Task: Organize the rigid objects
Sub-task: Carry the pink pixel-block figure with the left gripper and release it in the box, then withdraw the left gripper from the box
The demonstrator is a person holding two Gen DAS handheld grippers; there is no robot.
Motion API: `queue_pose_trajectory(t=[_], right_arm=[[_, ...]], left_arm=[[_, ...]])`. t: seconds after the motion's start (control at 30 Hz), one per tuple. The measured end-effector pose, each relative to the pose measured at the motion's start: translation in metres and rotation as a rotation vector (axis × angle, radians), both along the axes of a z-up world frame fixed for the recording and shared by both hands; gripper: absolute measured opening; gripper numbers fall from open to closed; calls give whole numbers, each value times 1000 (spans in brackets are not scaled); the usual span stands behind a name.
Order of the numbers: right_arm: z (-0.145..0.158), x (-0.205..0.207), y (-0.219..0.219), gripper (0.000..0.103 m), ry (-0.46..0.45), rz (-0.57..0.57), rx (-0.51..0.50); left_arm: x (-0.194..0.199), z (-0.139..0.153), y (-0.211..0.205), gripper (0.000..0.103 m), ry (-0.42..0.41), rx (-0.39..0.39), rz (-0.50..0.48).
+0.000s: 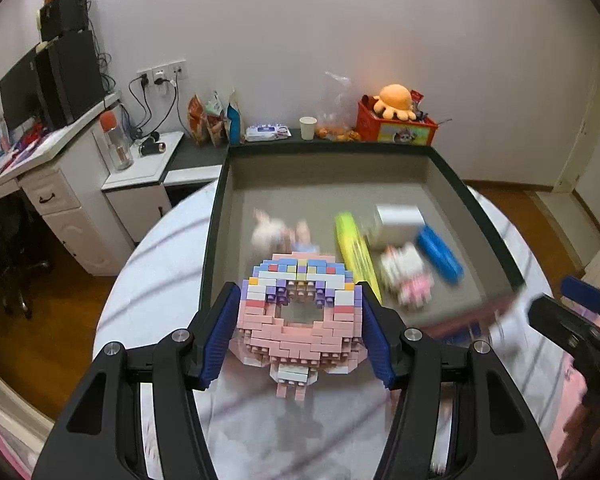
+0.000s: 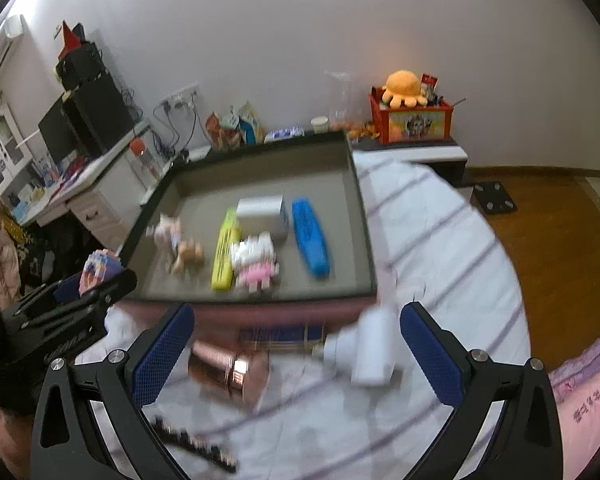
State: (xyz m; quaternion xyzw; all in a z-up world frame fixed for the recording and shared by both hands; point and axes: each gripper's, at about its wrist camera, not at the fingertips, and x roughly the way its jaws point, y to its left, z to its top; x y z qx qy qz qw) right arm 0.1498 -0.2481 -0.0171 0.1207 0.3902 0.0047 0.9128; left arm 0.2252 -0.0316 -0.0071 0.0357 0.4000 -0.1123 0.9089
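Now my left claw clamps the brick donut above the near edge of the tray, while my right claw gapes empty over the bed.

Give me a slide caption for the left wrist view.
Left gripper clamps a pink brick-built donut at the near edge of the tray.
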Motion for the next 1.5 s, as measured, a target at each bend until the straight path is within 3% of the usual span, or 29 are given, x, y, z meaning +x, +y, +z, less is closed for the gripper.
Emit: queue_pose_trajectory(t=[0.13,0.3,0.4,0.53,0.73,1.13,1.3,1.5], right_arm=[[2,21,-10,103,2,-14,5],[-8,37,-17,103,33,-20,5],[-13,39,-19,103,45,-18,5],[-14,35,-17,103,53,-16,3],[-6,16,-9,103,40,-8,-1],[3,-65,0,103,11,-23,-8],[4,-97,12,103,1,-14,-27],[0,-107,10,103,4,-44,-43]], left_arm=[[43,-17,-9,59,61,-14,2],[64,-48,-14,62,131,-5,13],[64,-54,-12,92,125,1,29],[52,-43,-8,99,66,9,33],[23,-24,1,100,51,19,49],[-88,13,7,103,3,39,60],[-122,16,18,103,-8,24,81],[-137,8,22,103,11,2,70]])
